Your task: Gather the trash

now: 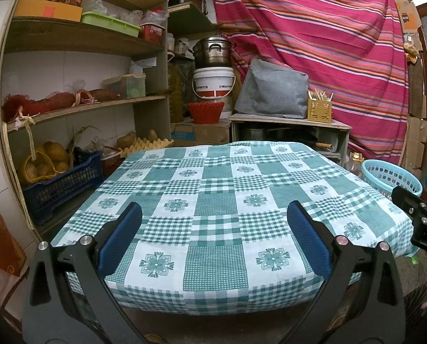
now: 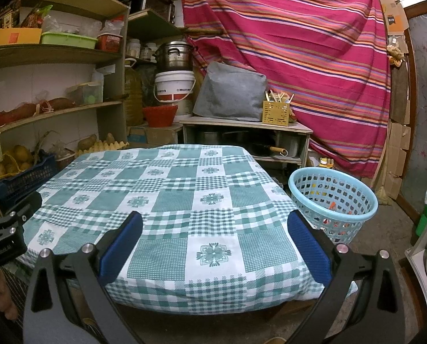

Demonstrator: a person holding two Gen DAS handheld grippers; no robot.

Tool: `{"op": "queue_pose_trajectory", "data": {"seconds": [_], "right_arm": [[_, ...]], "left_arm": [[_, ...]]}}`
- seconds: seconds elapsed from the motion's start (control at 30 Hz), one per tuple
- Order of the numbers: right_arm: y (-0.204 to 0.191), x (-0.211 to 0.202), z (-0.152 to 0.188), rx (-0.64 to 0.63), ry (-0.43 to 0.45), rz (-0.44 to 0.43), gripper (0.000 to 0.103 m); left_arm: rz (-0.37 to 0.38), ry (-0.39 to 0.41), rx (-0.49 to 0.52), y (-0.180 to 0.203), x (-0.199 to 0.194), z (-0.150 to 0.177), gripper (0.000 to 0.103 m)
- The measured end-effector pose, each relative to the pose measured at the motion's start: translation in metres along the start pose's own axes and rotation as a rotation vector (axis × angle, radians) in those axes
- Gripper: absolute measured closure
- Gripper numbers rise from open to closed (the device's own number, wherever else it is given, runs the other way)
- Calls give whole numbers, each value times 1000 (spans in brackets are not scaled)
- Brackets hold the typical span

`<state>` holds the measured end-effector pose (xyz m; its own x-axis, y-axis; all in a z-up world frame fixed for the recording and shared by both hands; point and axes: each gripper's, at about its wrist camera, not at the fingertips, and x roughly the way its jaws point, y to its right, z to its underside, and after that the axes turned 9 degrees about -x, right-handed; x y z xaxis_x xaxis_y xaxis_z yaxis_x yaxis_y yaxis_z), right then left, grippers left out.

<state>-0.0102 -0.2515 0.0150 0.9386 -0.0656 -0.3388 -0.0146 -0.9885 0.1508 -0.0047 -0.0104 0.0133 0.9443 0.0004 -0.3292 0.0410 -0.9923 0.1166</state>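
**Bare cloth, both grippers empty: the trash sits in the basket**

The left gripper (image 1: 215,223) and the right gripper (image 2: 215,233) hover above the near edge of the table (image 2: 167,189), jaws spread wide and holding nothing. No trash shows on the green checked tablecloth (image 1: 219,209); the only scraps in view are small orange and dark bits at the bottom of the light blue basket (image 2: 332,200), which stands on the floor just beside the table's right edge.

Risks, as I judge them: the loose cloth could snag on a blue pad (image 2: 121,243) and drag if a gripper sweeps low. A reach towards the basket could tip it, since it looks light. A small green speck on the floor (image 1: 414,260) by the table's right corner may be missed litter; it is too small to tell.
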Motion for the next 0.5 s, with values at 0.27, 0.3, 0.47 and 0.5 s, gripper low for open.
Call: {"op": "queue_pose_trajectory", "data": {"seconds": [0.27,0.3,0.47,0.5], "right_arm": [[0,0,-1,2,3,2,4],[0,0,-2,1,2,2,4],[0,0,-2,2,-4,2,4],[0,0,-2,2,-4,3,4]], "left_arm": [[2,8,0,0,-2,-4,5],[3,6,0,0,-2,-4,5],[8,1,-4,0,-5,-5,5],[8,0,-4,1,-5,-6,5]]}}
